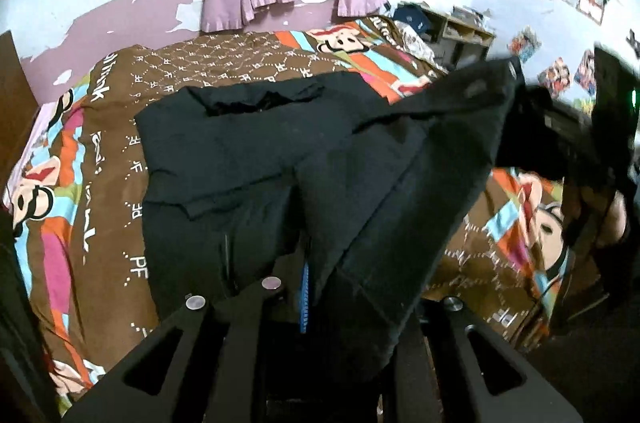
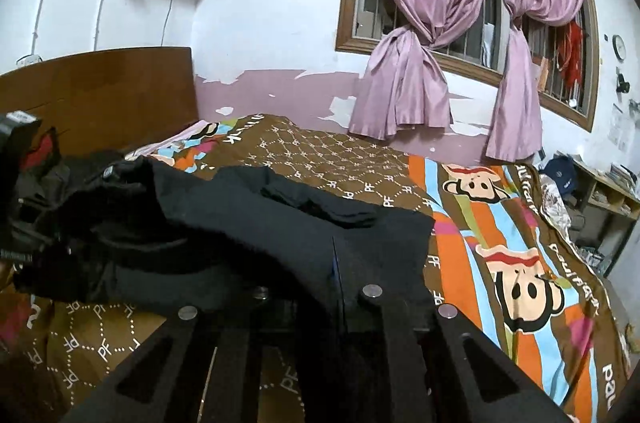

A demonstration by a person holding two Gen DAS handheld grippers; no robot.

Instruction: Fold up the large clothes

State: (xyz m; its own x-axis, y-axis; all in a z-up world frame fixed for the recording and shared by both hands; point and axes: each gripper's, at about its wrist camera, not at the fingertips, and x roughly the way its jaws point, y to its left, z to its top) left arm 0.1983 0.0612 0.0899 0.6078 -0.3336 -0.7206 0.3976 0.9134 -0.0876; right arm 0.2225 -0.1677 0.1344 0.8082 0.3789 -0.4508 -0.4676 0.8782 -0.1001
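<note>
My left tongs (image 1: 320, 287) are pinched narrow on the near edge of the black garment (image 1: 248, 151), the cloth bunched up between the fingers and draping over them toward the right. My right tongs (image 2: 336, 287) are closed down the same way, a fold of the same black garment (image 2: 280, 231) caught between the fingers where a thin blue strip shows at the pinch.

The garment lies mostly on the bed (image 1: 224, 63), spread over the brown patterned bedspread (image 2: 320, 151) with its cartoon monkey faces and orange, blue and pink stripes. One part of it is lifted off the bed — in the left wrist view it rises to the right, up toward my other tongs (image 1: 600, 143), which show there dark and blurred at the frame's edge. In the right wrist view the raised cloth runs off to the left, where the left tongs (image 2: 20, 191) sit at the border.

Beyond the bed stands the wall with peeling paint, a wood-framed window (image 2: 472, 63) with bars, and pink curtains (image 2: 420, 23) tied in knots. A wooden headboard (image 2: 100, 91) is at the bed's left end, and a low shelf (image 2: 608, 191) sits to the right.
</note>
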